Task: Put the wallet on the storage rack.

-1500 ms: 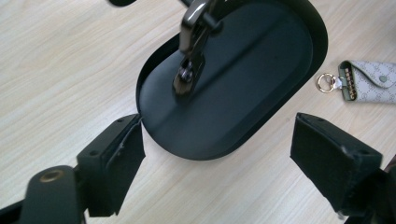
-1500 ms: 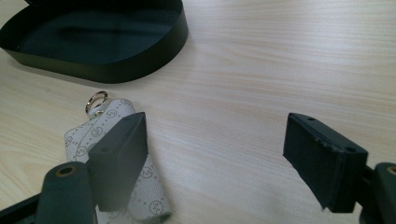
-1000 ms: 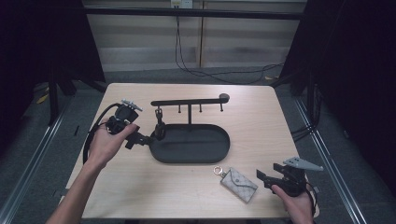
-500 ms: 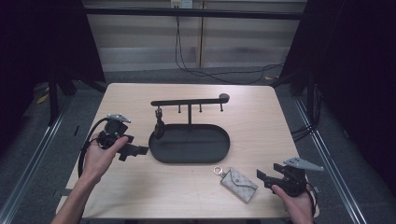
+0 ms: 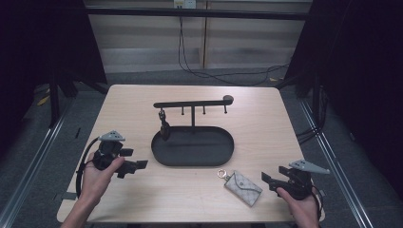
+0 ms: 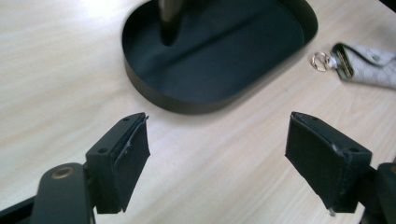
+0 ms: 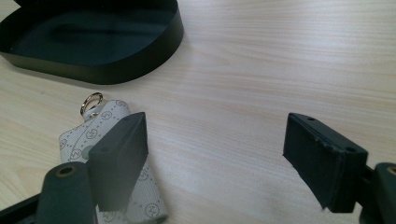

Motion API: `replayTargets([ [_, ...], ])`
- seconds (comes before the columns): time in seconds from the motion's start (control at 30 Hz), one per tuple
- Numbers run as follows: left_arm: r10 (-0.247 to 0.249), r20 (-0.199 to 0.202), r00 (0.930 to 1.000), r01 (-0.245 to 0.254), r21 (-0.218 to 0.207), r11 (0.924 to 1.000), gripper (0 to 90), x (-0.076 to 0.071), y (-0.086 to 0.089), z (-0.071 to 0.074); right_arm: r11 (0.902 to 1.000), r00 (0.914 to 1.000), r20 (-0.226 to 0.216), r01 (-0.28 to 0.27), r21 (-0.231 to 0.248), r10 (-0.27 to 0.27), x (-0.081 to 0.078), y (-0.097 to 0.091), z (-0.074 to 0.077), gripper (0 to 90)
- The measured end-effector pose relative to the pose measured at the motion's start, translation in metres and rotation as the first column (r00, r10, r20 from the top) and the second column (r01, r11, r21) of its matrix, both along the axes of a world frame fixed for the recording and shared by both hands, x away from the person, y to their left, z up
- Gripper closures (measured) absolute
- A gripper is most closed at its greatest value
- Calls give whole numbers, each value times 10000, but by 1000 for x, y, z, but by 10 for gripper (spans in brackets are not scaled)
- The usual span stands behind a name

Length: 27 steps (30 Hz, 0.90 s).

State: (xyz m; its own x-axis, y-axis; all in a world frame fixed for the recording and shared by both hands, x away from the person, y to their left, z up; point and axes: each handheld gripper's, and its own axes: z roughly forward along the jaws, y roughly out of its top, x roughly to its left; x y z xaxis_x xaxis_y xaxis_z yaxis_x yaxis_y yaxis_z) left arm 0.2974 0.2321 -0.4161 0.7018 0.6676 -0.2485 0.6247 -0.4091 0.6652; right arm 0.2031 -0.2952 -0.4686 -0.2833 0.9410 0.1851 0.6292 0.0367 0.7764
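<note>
- From above you see the rack (image 5: 192, 110) with a dark item (image 5: 164, 128) hanging over the tray (image 5: 223, 151); your left gripper (image 6: 217, 158) view cuts the rack off.
- Your left gripper's jaws have just been closing slightly, yet stand spread over bare surface (image 5: 142, 199).
- Your right gripper (image 7: 215, 161) is spread, empty, just beside the key pouch (image 7: 116, 154), which lies near the tray.
- The surface is pale wood; the room is dark.

Grey monogram-patterned key pouch (image 5: 243, 187), black oval tray (image 5: 192, 160), pale wood table (image 5: 256, 123).
</note>
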Motion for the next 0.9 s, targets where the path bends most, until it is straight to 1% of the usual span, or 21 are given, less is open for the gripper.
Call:
replayTargets([
  [0.07,52,-6,10000,-52,20,10000,217,-6,2,-7,10000,10000,-1,-2,30,2,0,0,0,219],
  [0.17,278,84,9996,-275,-248,9993,217,-13,7,-17,9999,10000,73,31,97,-31,0,0,1,219],
  [0.2,348,164,9993,-344,-266,9991,219,-15,7,-19,9999,10000,64,61,111,-62,0,-1,1,217],
  [0.27,253,151,9996,-250,-175,9995,219,-18,6,-23,9999,10000,21,44,120,-45,1,-1,1,215],
  [0.33,209,179,9996,-202,-387,9990,219,-23,6,-25,9999,10000,-19,53,130,-53,1,-1,2,211],
  [0.4,263,257,9993,-252,-416,9988,219,-28,7,-27,9999,10000,-4,9,146,-9,1,0,3,205],
  [0.47,245,204,9995,-235,-503,9985,218,-34,7,-29,9999,10000,-1,-36,157,36,1,0,5,203],
  [0.5,228,147,9996,-220,-506,9985,218,-37,7,-31,9997,9999,-27,-99,214,99,1,1,6,203],
  [0.53,202,89,9998,-197,-440,9988,217,-40,8,-33,9997,9998,-41,-191,169,191,1,2,6,203],
  [0.6,125,117,9999,-116,-677,9976,212,-45,10,-37,9994,9994,-72,-343,67,343,2,5,8,203],
  [0.63,70,4,10000,-70,-633,9980,210,-47,11,-38,9991,9991,-115,-412,120,413,3,7,9,203],
  [0.7,40,47,10000,-36,-680,9977,210,-50,14,-39,9985,9985,-116,-534,81,535,5,10,11,203],
  [0.77,-16,-56,10000,12,-652,9979,209,-53,17,-39,9979,9979,-62,-639,124,639,6,13,13,203],
  [0.83,49,32,10000,-47,-712,9975,209,-57,21,-39,9969,9970,12,-779,109,779,7,16,16,204],
  [0.87,103,58,9999,-98,-821,9966,209,-59,21,-38,9965,9966,30,-822,127,822,7,17,17,203],
  [0.9,92,134,9999,-82,-771,9970,209,-60,22,-39,9964,9965,0,-837,97,837,9,18,19,203],
])
